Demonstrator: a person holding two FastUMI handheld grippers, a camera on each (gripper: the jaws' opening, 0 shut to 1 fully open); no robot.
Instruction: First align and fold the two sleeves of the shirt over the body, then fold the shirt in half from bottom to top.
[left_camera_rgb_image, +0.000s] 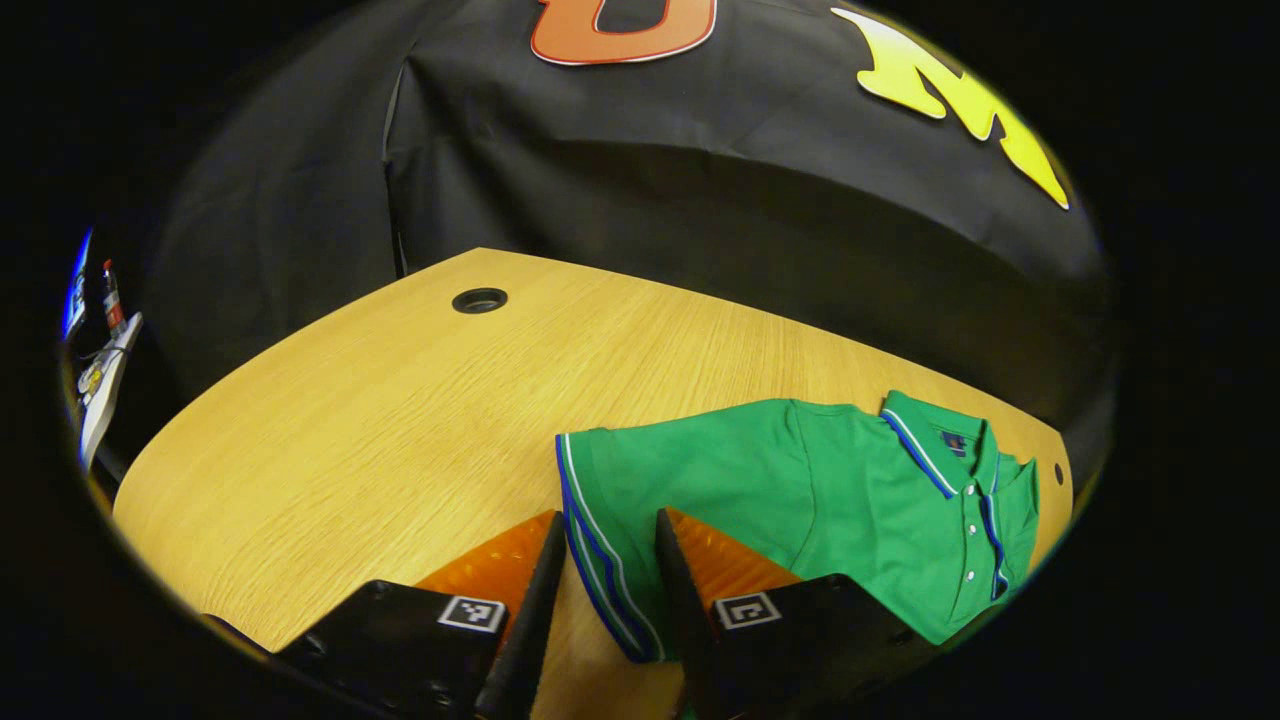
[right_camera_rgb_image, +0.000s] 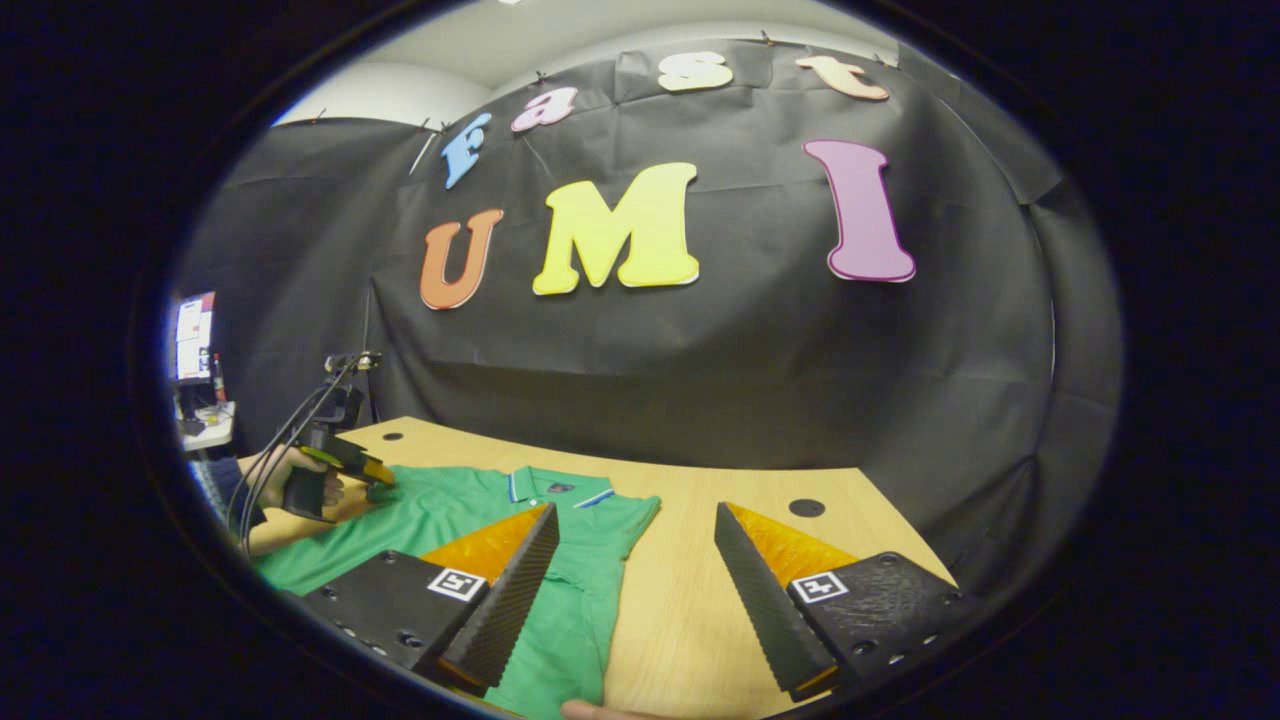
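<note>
The work is at the first step, the sleeve folds, and it looks barely begun: the shirt (left_camera_rgb_image: 800, 500) lies flat and open on the surface (left_camera_rgb_image: 400, 400), with neither sleeve yet over the body.

In the left gripper view the left tongs (left_camera_rgb_image: 610, 560) stand apart, one finger either side of the sleeve (left_camera_rgb_image: 610, 500) and its striped cuff. The cuff lies in the gap, but I cannot tell whether either finger touches it. In the right gripper view those tongs show far off at 9 o'clock, held in a hand (right_camera_rgb_image: 310, 490) low over the shirt's far side. The right tongs (right_camera_rgb_image: 635, 570) also stand wide apart, holding nothing. One finger hangs over the cloth at 7 o'clock, the other over bare wood at 5 o'clock, so the near sleeve edge falls between them.

Next, as I judge it, the left tongs must close on the cuff, lift it a little, and carry it inward across the chest. The right tongs should likely do the same on their side, so the two sleeves line up.

The shirt is a green polo with a blue-and-white striped collar (left_camera_rgb_image: 930, 440) and matching cuffs, and a buttoned placket. It looks soft and thin, fairly smooth, lying toward the surface's near edge.
</note>
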